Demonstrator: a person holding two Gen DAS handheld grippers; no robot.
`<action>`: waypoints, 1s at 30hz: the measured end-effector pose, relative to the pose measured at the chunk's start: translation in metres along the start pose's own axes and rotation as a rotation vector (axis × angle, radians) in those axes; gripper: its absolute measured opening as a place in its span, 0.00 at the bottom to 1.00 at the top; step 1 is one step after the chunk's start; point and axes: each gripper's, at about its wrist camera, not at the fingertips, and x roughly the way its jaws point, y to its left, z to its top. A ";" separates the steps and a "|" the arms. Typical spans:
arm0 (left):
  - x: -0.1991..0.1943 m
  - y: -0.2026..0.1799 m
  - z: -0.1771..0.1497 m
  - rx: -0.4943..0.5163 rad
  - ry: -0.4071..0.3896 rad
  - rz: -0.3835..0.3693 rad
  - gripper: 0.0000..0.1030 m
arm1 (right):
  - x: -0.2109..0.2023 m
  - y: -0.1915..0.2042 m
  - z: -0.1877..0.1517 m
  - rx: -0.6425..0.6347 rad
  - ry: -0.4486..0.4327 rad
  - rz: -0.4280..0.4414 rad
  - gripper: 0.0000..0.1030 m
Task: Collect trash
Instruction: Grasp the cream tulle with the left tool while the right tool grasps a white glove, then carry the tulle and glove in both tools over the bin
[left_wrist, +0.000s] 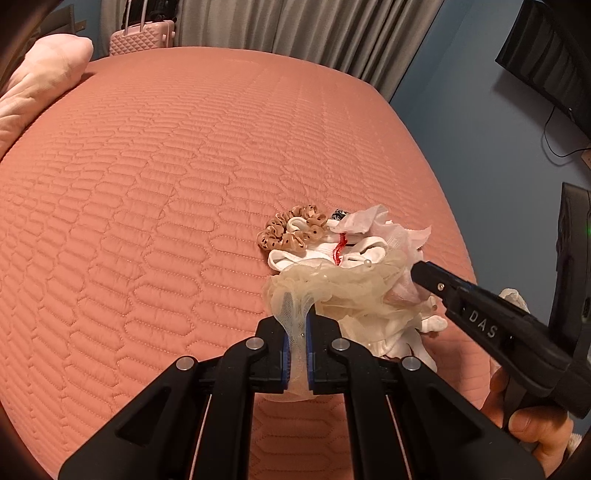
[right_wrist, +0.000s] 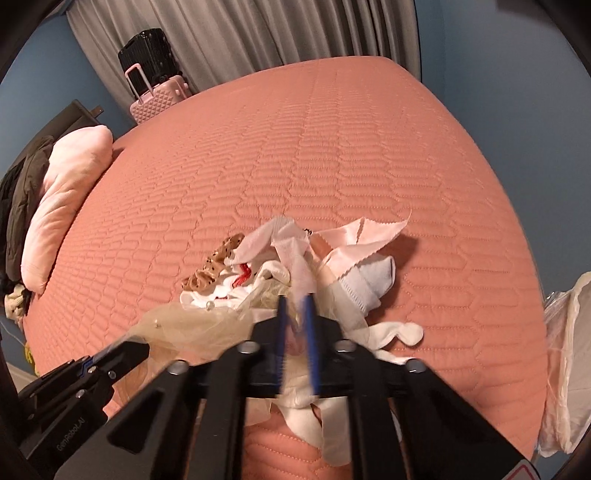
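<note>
The scrap pile (left_wrist: 343, 266) lies at the near right of the bed (left_wrist: 166, 166), close to its right edge; the left gripper (left_wrist: 298, 332) is clamped on the pile's cream tulle (left_wrist: 332, 288); the right gripper (right_wrist: 297, 328) pinches a white strip (right_wrist: 295, 258). Left and far of the pile the quilt runs bare to a pillow (right_wrist: 62, 206) at the far left edge; a pink suitcase (right_wrist: 159, 99) stands beyond.

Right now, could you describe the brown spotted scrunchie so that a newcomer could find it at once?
Start from the salmon quilted bedspread and find the pile of scraps near its edge. The scrunchie lies at the pile's far left rim. It alone is tan with dark dots and ruffled into a ring; its neighbours are white, cream or pale pink.
</note>
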 end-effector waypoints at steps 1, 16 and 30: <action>-0.002 0.000 0.000 0.001 -0.002 -0.002 0.06 | -0.002 -0.001 -0.002 -0.001 -0.002 0.000 0.03; -0.081 -0.066 0.014 0.102 -0.155 -0.059 0.06 | -0.145 -0.032 -0.003 0.042 -0.251 -0.012 0.01; -0.139 -0.190 0.025 0.307 -0.282 -0.217 0.06 | -0.276 -0.094 -0.013 0.091 -0.446 -0.117 0.01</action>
